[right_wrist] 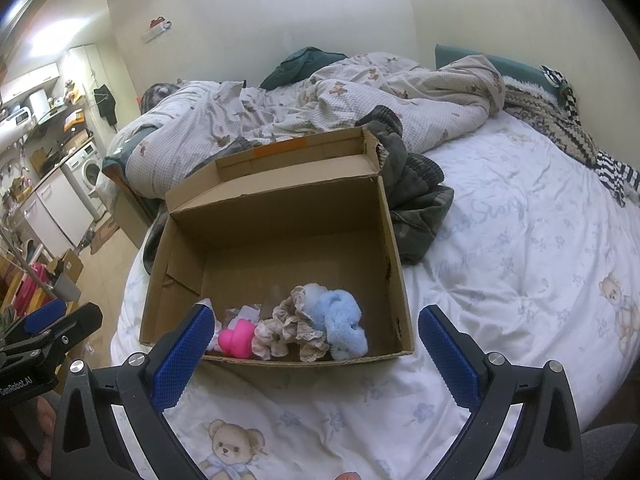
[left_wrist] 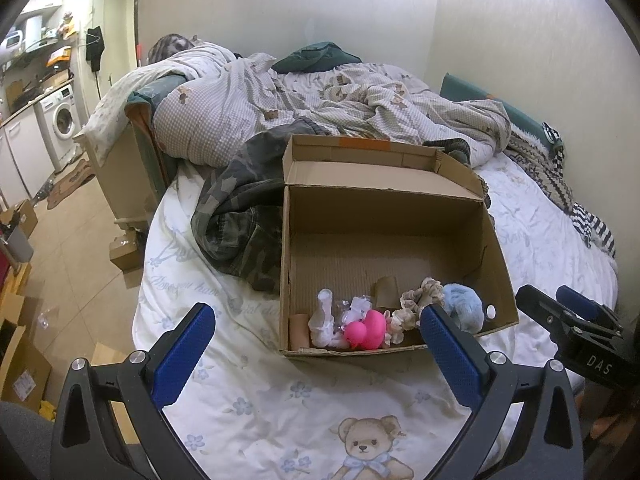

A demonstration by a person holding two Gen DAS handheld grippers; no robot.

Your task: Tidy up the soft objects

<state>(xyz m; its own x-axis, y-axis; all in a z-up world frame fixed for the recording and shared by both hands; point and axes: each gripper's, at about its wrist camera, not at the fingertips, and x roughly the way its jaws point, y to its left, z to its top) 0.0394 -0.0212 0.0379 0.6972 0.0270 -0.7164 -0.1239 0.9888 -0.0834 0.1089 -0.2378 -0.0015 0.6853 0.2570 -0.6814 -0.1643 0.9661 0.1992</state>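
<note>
An open cardboard box [left_wrist: 384,208] [right_wrist: 280,216] sits on the bed. Along its near wall lie a pink rubber duck [left_wrist: 366,330] [right_wrist: 237,338], a beige lace scrunchie [left_wrist: 420,298] [right_wrist: 290,328], a fluffy light-blue scrunchie [left_wrist: 464,304] [right_wrist: 344,324] and white and clear small items [left_wrist: 324,320]. My left gripper [left_wrist: 316,348] is open and empty, just short of the box's near wall. My right gripper [right_wrist: 316,348] is open and empty, also in front of the box. Each gripper shows at the edge of the other's view [left_wrist: 576,320] [right_wrist: 48,328].
The bed has a white teddy-print sheet [left_wrist: 280,400] [right_wrist: 520,260]. A camouflage garment [left_wrist: 240,208] [right_wrist: 416,200] lies beside the box. A crumpled checked duvet [left_wrist: 280,96] lies behind it. Floor with cardboard boxes [left_wrist: 24,360] and a washing machine [left_wrist: 62,120] is to the left.
</note>
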